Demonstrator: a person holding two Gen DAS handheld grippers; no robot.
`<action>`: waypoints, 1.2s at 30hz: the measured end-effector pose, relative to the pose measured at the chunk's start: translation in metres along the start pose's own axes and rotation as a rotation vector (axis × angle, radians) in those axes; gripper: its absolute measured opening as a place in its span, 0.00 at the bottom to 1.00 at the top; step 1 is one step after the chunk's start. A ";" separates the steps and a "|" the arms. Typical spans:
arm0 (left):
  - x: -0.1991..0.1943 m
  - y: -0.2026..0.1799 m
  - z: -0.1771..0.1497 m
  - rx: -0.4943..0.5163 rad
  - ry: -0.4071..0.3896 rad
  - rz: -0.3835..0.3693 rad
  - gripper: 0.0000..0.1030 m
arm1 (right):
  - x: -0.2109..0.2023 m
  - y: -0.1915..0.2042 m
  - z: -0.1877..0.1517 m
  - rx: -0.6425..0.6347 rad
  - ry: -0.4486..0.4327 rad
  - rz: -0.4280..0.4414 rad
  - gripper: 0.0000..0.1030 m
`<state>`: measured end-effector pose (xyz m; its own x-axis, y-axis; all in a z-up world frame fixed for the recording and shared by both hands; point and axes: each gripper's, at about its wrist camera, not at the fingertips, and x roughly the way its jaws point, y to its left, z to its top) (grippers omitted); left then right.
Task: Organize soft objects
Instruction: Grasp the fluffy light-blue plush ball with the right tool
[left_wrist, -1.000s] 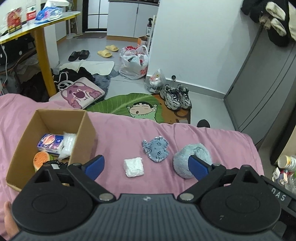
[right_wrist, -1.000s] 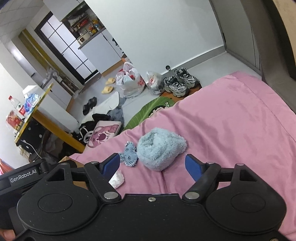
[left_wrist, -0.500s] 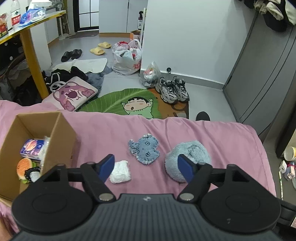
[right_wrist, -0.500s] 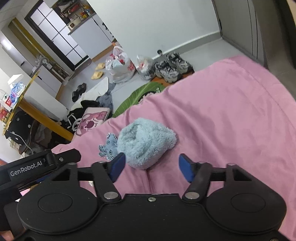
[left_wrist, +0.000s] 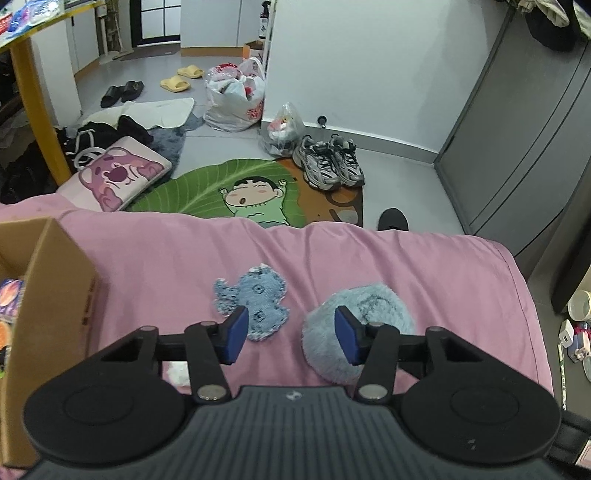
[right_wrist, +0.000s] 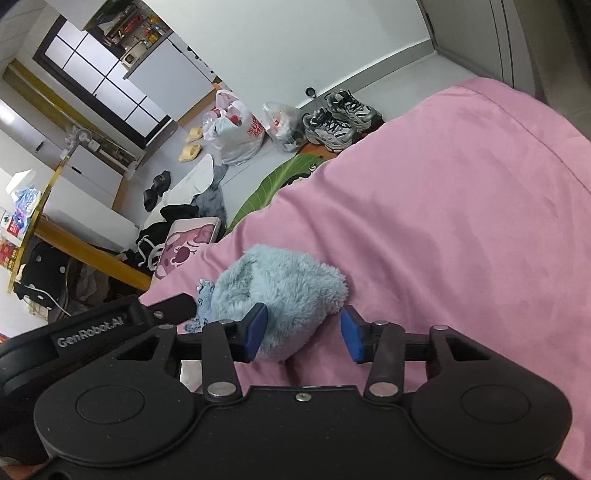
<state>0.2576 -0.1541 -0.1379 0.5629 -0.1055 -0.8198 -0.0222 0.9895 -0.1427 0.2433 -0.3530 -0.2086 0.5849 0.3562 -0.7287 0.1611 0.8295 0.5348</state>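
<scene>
Both grippers over the pink bed (left_wrist: 369, 258), half spread and pinching nothing. My left gripper (left_wrist: 291, 332) hangs between the flat blue patch (left_wrist: 255, 299) and the fluffy blue ball (left_wrist: 373, 306); closing here could catch bare sheet or snag both. My right gripper (right_wrist: 299, 332) has the fluffy ball (right_wrist: 280, 295) partly between its jaws, so the two may collide. Against the earlier frames, both have dropped closer and their jaws have just been narrowing; the cardboard box (left_wrist: 55, 295) sits further left

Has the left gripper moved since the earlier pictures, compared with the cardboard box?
Yes. The left gripper has shifted right and closer to the bed: the cardboard box slid to the left edge, and the flat blue patch now lies at its narrowing, empty jaws.
</scene>
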 end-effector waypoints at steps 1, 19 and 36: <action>0.004 -0.001 0.000 0.000 0.004 -0.006 0.48 | 0.002 0.000 0.000 0.001 0.000 0.000 0.42; 0.056 0.014 -0.001 -0.109 0.119 -0.144 0.40 | 0.023 0.000 -0.001 -0.005 0.051 0.014 0.25; 0.027 0.019 0.000 -0.137 0.096 -0.219 0.17 | -0.015 0.035 -0.004 -0.128 0.009 0.018 0.15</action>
<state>0.2725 -0.1380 -0.1625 0.4855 -0.3312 -0.8091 -0.0238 0.9201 -0.3909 0.2372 -0.3270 -0.1808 0.5794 0.3753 -0.7235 0.0475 0.8706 0.4896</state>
